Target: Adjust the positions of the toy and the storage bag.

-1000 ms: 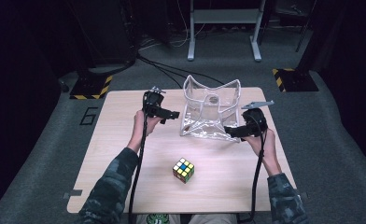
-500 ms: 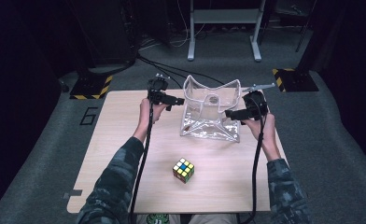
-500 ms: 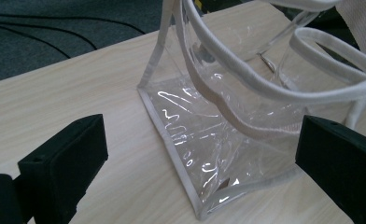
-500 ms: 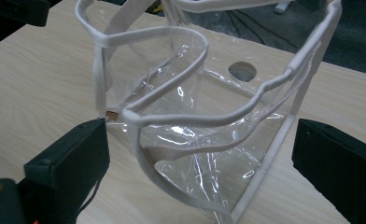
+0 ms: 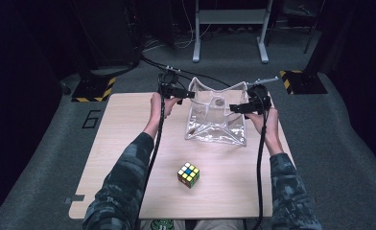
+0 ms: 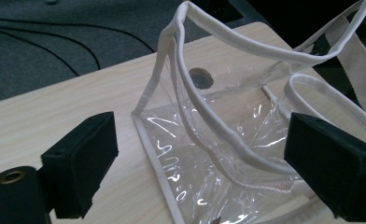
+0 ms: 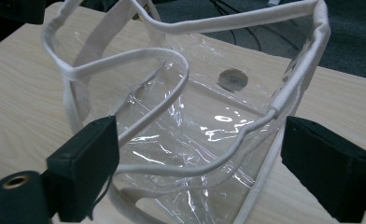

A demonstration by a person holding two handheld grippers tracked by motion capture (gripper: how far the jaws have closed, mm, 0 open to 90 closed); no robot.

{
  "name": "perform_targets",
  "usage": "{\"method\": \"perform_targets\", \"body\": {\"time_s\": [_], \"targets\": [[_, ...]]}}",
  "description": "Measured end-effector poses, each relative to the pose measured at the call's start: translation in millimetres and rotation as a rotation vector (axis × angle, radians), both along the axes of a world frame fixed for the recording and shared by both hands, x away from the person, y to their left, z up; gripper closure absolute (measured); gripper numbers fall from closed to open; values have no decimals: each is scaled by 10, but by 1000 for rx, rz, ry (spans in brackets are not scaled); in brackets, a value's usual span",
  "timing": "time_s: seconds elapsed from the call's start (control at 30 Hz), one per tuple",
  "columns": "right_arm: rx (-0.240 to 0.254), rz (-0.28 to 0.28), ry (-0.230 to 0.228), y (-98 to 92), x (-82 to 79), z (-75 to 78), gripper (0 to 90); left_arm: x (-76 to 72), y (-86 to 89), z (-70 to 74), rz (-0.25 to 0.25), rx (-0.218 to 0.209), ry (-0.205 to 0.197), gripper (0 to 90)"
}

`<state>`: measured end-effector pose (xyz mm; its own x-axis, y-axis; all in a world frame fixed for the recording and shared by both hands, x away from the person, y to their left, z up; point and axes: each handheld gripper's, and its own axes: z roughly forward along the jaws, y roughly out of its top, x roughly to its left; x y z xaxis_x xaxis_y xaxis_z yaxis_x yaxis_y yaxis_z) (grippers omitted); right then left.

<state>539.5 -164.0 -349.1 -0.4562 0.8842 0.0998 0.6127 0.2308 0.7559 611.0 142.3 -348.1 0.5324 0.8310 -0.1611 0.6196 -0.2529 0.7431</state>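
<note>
The clear bag point(image 5: 216, 120) stands upright on the table point(image 5: 128, 143), mouth facing straight up, its white-trimmed rim spread wide. Its long axis runs across the table from one hand to the other, and the base flares out toward the person. Through the clear wall, a round hole point(image 5: 218, 101) in the tabletop shows behind it.

The left gripper point(image 5: 185, 95) sits at the bag's left top corner, pointing in toward the bag along that long axis. The right gripper point(image 5: 234, 108) mirrors it at the bag's right upper edge, aimed back the other way. The two face each other across the mouth.

In the left gripper view the jaws stand well apart and have just been closing; the bag's point(image 6: 209, 140) white corner seam and rim lie between them, but neither pad presses on it. The same goes for the right gripper view: jaws wide, just been closing, the bag's point(image 7: 190, 126) rim and a loop of white piping sitting in the gap, with no squeeze showing on either side. Whether the right-hand pad brushes the side seam there cannot be told.

A colour cube point(image 5: 188, 174) rests on the table well apart from the bag, on the person's side of it and slightly left of its base.
</note>
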Motion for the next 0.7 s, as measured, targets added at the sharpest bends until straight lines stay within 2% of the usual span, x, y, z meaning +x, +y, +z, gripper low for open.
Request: {"method": "perform_targets", "body": {"time_s": [0.03,0.17,0.2,0.23,0.27,0.3,0.33,0.37,0.4,0.43,0.5,0.53,0.57,0.6,0.63,0.7], "targets": [[-1,-9,15,18,15,-12,133,0,0,0,0,0,0,133],[-11,-17,18,28,59,-53,177,39,-48,-55,0,18,23,181],[3,-30,20,17,81,-74,215,53,-54,-78,1,22,34,268],[2,-28,20,-4,95,-88,252,68,-59,-105,-2,21,49,313],[9,-39,33,-10,106,-101,283,82,-53,-154,1,1,73,355],[9,-39,33,-10,106,-101,283,82,-53,-154,1,1,73,395],[14,-55,54,-27,127,-141,334,95,-41,-200,1,-23,102,423],[14,-55,54,-27,127,-141,334,95,-41,-200,1,-23,102,473],[23,-63,63,-44,135,-166,426,96,-43,-241,3,-26,113,533],[19,-60,60,-55,136,-173,456,96,-43,-241,3,-26,113,575],[14,-68,48,-58,139,-195,574,79,-62,-306,-10,20,110,690],[4,-75,46,-50,132,-208,614,79,-62,-306,-10,20,110,736],[-6,-74,44,-47,131,-229,675,60,-54,-339,-3,45,97,770],[-6,-74,44,-47,131,-229,675,60,-54,-339,-3,45,97,795],[-23,-77,51,-39,129,-275,749,53,-33,-346,1,55,92,811],[-38,-87,34,-45,119,-295,807,37,-7,-351,7,84,73,842]]}}
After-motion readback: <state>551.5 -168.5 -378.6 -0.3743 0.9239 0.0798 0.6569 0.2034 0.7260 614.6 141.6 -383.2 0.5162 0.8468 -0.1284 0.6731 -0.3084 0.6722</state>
